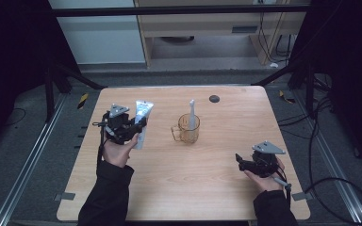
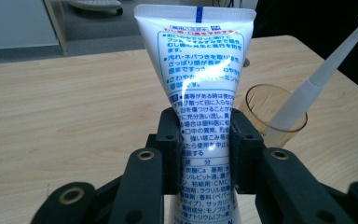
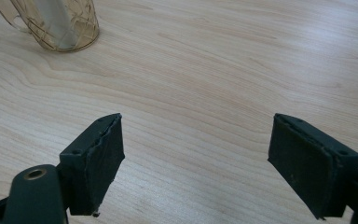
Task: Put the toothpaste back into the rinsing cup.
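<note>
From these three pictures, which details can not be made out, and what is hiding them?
- Toothpaste tube: its cap end is cut off by the bottom edge of the left gripper view; in the high view the left gripper covers its lower part.
- Toothbrush: its head runs past the top right corner of the left gripper view.
- Amber cup: its rim and handle are cut off by the top edge of the right gripper view.
- Small dark round thing: too small to identify in the high view.

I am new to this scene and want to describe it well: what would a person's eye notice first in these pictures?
First, the white toothpaste tube, clamped between the jaws of the left gripper and held off the table at its left side. Next, the amber cup near the table's middle, with a white toothbrush standing in it. The right gripper waits open and empty above the bare wood at the near right.
</note>
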Demonstrator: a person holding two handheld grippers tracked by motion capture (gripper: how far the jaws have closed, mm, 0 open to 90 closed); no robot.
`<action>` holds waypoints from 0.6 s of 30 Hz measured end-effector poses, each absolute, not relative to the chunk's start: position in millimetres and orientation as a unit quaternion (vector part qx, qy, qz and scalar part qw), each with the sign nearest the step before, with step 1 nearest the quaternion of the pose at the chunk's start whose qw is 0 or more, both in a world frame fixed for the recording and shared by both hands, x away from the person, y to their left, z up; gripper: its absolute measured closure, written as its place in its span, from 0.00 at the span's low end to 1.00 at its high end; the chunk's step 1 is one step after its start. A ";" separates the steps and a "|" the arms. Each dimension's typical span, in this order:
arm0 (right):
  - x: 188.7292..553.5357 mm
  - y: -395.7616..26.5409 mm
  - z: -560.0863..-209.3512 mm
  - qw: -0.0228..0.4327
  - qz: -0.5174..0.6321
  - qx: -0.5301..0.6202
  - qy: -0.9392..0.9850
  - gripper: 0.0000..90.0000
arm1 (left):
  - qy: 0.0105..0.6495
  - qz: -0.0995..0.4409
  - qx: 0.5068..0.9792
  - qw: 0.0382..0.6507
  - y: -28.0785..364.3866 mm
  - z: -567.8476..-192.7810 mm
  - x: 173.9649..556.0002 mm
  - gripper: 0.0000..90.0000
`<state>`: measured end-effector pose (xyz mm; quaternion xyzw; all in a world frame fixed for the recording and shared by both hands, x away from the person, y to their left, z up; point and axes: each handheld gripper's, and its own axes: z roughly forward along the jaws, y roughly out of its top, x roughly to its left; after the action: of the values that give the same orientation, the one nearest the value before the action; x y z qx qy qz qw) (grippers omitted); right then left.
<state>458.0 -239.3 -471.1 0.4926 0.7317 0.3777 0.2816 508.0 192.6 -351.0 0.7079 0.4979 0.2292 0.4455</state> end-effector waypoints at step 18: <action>460.2 -236.2 -470.4 0.288 0.383 0.495 0.725 0.18 | 0.476 0.270 0.672 0.499 162.4 -350.5 539.6 0.77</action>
<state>460.2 -236.2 -470.4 0.4951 0.7249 0.3828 0.2878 539.6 162.4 -350.5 0.6716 0.4760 0.2704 0.4993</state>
